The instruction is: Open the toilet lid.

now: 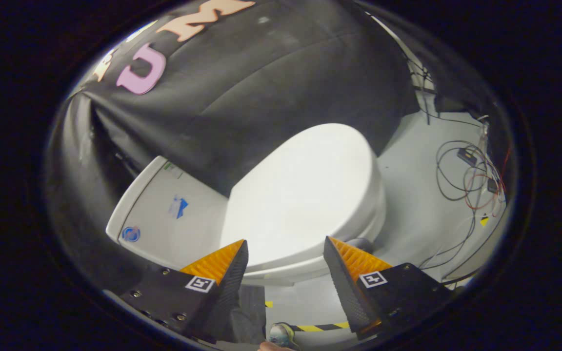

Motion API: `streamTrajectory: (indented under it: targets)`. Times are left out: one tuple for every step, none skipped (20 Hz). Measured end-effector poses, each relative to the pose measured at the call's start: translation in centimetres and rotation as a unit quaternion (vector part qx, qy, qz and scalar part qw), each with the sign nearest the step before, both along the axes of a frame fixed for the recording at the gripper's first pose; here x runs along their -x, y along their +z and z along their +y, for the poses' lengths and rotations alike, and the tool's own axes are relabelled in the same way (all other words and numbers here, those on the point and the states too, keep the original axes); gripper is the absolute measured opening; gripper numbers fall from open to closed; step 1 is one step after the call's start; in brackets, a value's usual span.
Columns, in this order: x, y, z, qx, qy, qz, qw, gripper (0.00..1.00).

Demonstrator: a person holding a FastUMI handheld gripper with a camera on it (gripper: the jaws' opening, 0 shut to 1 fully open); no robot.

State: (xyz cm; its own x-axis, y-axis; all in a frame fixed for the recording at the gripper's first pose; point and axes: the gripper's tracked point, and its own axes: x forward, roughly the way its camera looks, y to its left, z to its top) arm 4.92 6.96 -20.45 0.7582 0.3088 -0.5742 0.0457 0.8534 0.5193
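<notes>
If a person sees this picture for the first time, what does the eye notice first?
First the white toilet lid, closed, just beyond the open gripper, whose fingers hold nothing. Next the tank beside the lid, against the black cloth wall. Then the tangled cables on the grey floor.

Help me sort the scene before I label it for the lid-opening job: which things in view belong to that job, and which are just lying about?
Job:
toilet lid, closed, just ahead of the fingers
gripper, open, holding nothing

Lying about:
toilet tank, beside the lid
loose cables on the floor beyond the bowl
hazard tape on the floor
</notes>
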Motion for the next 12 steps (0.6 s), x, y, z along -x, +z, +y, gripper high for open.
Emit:
streamTrajectory:
  targets:
    - [-0.1,-0.4,-1.4,0.002,-0.019,0.004,1.0,0.92]
    - [-0.4,-1.3,-3.0,0.009,-0.039,0.014,0.999,0.92]
    - [-0.2,-2.7,-4.4,0.018,-0.053,0.033,0.998,0.92]
    - [0.5,-4.1,-4.6,0.017,-0.059,0.052,0.997,0.92]
    - [0.8,-5.2,-5.4,0.008,-0.068,0.073,0.995,0.88]
    - [0.7,-6.6,-5.1,-0.005,-0.073,0.092,0.993,0.83]
    - [0.8,-7.7,-4.9,-0.022,-0.075,0.11,0.991,0.79]
    - [1.0,-8.7,-5.0,-0.037,-0.085,0.127,0.987,0.65]
    - [0.6,-8.8,-4.5,-0.061,-0.085,0.126,0.987,0.5]
    - [0.3,-8.6,-3.9,-0.084,-0.083,0.121,0.985,0.36]
    - [0.1,-8.6,-3.6,-0.097,-0.09,0.118,0.984,0.24]
    - [-0.2,-8.1,-3.8,-0.106,-0.09,0.104,0.985,0.12]
